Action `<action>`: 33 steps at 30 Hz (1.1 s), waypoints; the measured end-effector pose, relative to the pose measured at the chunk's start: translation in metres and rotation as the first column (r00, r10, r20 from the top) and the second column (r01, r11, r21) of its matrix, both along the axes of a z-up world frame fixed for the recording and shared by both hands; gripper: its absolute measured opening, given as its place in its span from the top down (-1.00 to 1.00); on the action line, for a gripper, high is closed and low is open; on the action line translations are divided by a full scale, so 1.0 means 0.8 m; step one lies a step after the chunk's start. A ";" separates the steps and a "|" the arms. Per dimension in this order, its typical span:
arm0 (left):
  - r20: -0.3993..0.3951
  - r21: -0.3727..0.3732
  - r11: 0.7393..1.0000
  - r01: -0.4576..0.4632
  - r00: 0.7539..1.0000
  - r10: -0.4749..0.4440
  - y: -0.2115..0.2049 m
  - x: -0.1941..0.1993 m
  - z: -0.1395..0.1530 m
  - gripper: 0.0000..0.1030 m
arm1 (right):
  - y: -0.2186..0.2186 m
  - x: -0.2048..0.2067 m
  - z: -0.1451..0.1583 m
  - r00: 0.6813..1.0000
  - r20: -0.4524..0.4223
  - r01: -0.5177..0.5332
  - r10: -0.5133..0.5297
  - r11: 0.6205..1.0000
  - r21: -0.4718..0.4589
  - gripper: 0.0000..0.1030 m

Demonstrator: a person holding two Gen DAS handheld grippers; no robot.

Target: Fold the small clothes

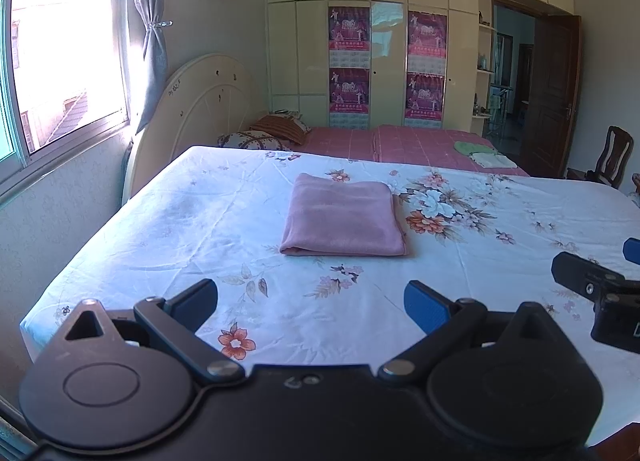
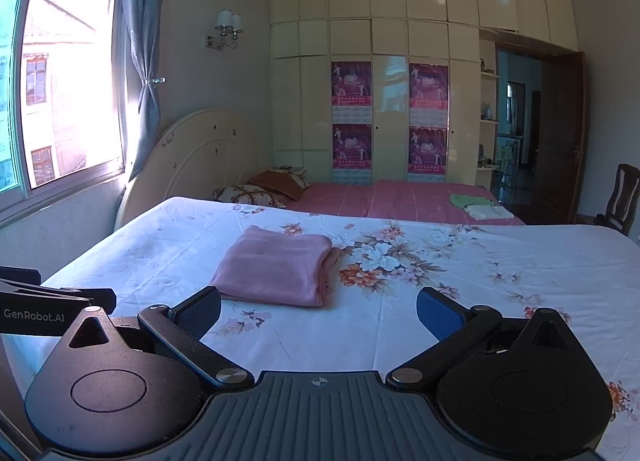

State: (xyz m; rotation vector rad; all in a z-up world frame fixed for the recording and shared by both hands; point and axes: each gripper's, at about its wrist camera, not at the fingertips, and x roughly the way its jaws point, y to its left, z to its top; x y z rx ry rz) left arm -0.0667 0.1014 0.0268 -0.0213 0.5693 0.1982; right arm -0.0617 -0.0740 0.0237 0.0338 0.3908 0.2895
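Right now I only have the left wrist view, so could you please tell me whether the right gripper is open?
Observer: Yes, the right gripper is open, with nothing between its fingers.
Operator: Thank you. Where are the pink cloth's loose edges?
Observer: The folded pink cloth shows its stacked layer edges on its right side, next to the big flower print.
Operator: Is anything printed on my gripper?
Observer: The left gripper carries the lettering GenRobot.AI on its side.

The folded pink cloth (image 1: 344, 217) is the only thing lying on the floral sheet (image 1: 180, 229); bare sheet lies all around it, and nothing stands between the cloth and either spread-fingered hand-held gripper.
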 end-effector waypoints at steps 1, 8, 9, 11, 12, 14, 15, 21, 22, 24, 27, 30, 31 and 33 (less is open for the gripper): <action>0.000 0.000 1.000 -0.001 1.000 0.001 0.000 0.000 0.000 -0.94 | 0.000 0.000 0.000 1.000 0.000 0.000 0.000 1.000 0.000 -0.99; -0.003 -0.002 1.000 0.000 1.000 0.000 -0.002 0.001 0.000 -0.94 | 0.000 0.001 0.000 1.000 -0.001 -0.001 0.001 1.000 0.001 -0.99; -0.004 -0.002 1.000 0.000 1.000 0.000 -0.002 0.001 0.000 -0.94 | 0.000 0.001 0.000 1.000 -0.001 -0.001 0.001 1.000 0.000 -0.99; -0.005 -0.002 1.000 0.003 1.000 -0.003 -0.003 0.002 0.000 -0.94 | -0.001 0.002 -0.001 1.000 -0.005 -0.001 0.001 1.000 0.002 -0.99; -0.006 -0.001 1.000 0.003 1.000 -0.003 -0.004 0.003 0.000 -0.94 | -0.001 0.003 -0.001 1.000 -0.007 -0.001 0.001 1.000 0.002 -0.99; -0.006 -0.003 1.000 0.003 1.000 -0.003 -0.004 0.003 0.000 -0.94 | -0.002 0.004 -0.002 1.000 -0.008 -0.002 0.002 1.000 0.002 -0.99; -0.006 -0.003 1.000 0.002 1.000 -0.002 -0.004 0.003 0.000 -0.94 | -0.002 0.004 -0.002 1.000 -0.007 0.000 0.000 1.000 0.001 -0.99; -0.011 -0.005 1.000 0.003 1.000 -0.003 -0.010 0.007 -0.002 -0.94 | -0.006 0.008 -0.005 1.000 -0.014 -0.002 0.002 1.000 0.003 -0.99; -0.013 -0.007 1.000 0.002 1.000 -0.002 -0.011 0.009 -0.003 -0.94 | -0.006 0.008 -0.005 1.000 -0.015 -0.002 0.002 1.000 0.003 -0.99; -0.018 -0.013 1.000 0.002 1.000 -0.002 -0.011 0.012 -0.005 -0.94 | -0.006 0.009 -0.006 1.000 -0.016 -0.003 0.003 1.000 0.004 -0.99; -0.020 -0.021 1.000 0.016 1.000 -0.016 -0.010 0.019 -0.009 -0.93 | -0.008 0.012 -0.008 1.000 -0.021 -0.004 0.004 1.000 0.004 -0.99; -0.014 -0.007 0.999 0.044 0.999 -0.044 -0.010 0.023 -0.014 -0.90 | -0.008 0.018 -0.013 0.999 -0.032 -0.006 0.006 1.000 0.001 -0.99; -0.020 -0.006 0.999 0.052 0.998 -0.052 -0.009 0.027 -0.016 -0.91 | -0.008 0.020 -0.015 0.999 -0.037 -0.004 0.004 1.000 -0.001 -0.99; -0.026 0.004 0.998 0.057 0.998 -0.056 -0.010 0.034 -0.022 -0.94 | -0.009 0.027 -0.021 0.999 -0.050 0.001 -0.001 1.000 -0.007 -0.99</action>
